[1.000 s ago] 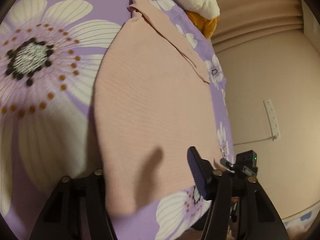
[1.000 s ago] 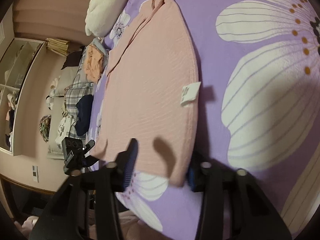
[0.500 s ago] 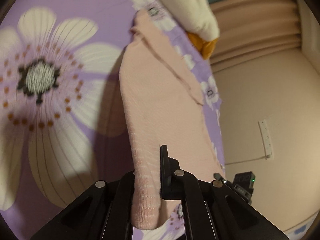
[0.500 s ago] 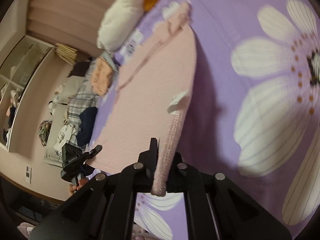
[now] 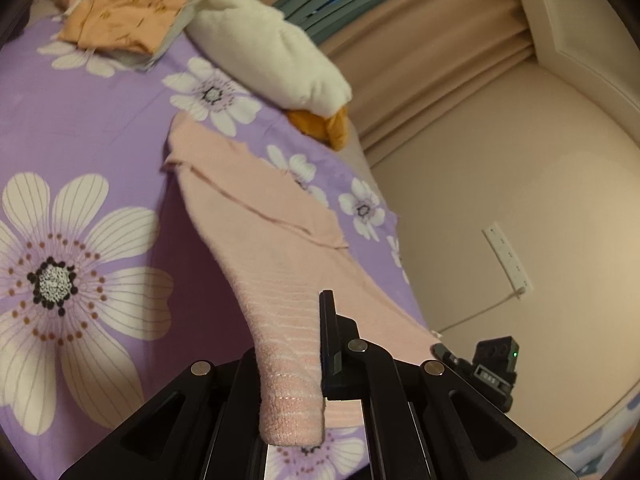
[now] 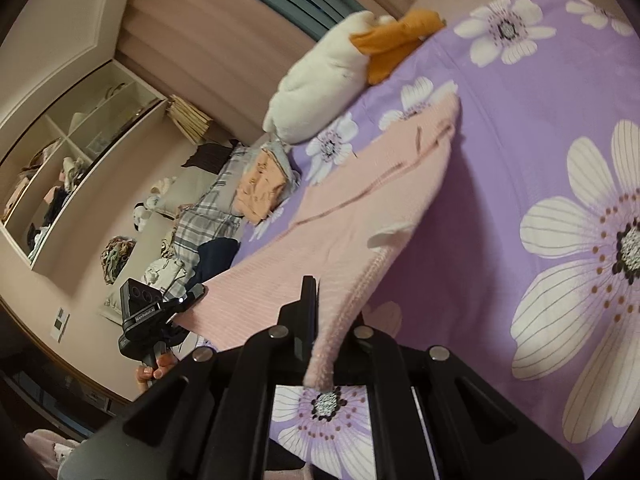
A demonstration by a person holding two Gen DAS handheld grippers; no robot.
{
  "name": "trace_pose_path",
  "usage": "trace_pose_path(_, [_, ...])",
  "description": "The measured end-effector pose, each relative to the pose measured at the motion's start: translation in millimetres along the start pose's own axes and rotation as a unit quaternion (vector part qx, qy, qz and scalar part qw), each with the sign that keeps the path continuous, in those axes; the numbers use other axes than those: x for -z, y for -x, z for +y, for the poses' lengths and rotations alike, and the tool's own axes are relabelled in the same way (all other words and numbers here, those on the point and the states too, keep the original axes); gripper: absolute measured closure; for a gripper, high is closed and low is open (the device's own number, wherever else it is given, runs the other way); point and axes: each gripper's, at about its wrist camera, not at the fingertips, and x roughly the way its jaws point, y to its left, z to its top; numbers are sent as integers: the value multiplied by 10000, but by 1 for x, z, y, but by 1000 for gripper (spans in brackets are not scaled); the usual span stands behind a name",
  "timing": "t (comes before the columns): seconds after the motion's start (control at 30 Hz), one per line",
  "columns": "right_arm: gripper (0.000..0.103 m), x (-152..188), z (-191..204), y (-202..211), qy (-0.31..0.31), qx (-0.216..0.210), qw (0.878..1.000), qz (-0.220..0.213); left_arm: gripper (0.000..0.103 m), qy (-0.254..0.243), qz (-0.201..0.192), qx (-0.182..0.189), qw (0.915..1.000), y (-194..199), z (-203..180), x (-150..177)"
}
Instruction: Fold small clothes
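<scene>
A pink ribbed knit garment (image 5: 256,236) lies stretched over the purple flowered bedspread (image 5: 80,128), its near hem lifted off the bed. My left gripper (image 5: 292,364) is shut on one near corner of the hem. My right gripper (image 6: 328,336) is shut on the other near corner; the garment (image 6: 360,208) shows a white label on its edge. The far end with the sleeves still rests on the bed. The other gripper shows in each view, at the right of the left wrist view and at the left of the right wrist view.
A white plush toy with orange parts (image 5: 272,60) lies at the bed's far end. Folded orange and plaid clothes (image 6: 260,188) are piled beyond the garment. An open shelf unit (image 6: 72,160) stands against the wall. A power strip (image 5: 508,256) hangs on the wall.
Both grippers closed on the hem's near corners and raised them off the bed. The views tilted up, so the plush toy, curtains and clothes pile came into sight.
</scene>
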Motion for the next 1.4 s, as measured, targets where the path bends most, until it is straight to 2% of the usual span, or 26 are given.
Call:
trace_pose_path(0.27, [98, 7, 34, 44, 681, -194, 9975, -85, 103, -285, 76, -24, 9996, 37, -28, 16])
trace_pose_path(0.47, [98, 15, 64, 81, 1367, -353, 9898, -184, 103, -414, 137, 55, 9990, 64, -48, 31])
trace_pose_path(0.57, [97, 13, 67, 94, 1409, -532, 9879, -360, 103, -479, 77, 119, 9988, 74, -57, 33])
trace_pose_path(0.63, [97, 10, 64, 95, 1394, -506, 9879, -447, 103, -484, 26, 145, 9987, 76, -59, 30])
trace_pose_path(0.8, [97, -3, 46, 76, 1052, -433, 9926, -434, 103, -268, 66, 56, 9996, 59, -46, 16])
trace_pose_path(1.0, [96, -34, 8, 35, 302, -209, 9987, -344, 103, 150, 218, -41, 9996, 18, -13, -8])
trace_pose_path(1.4, [96, -96, -56, -52, -542, 330, 9978, -171, 103, 731, 494, -446, 9951, -72, 44, -70])
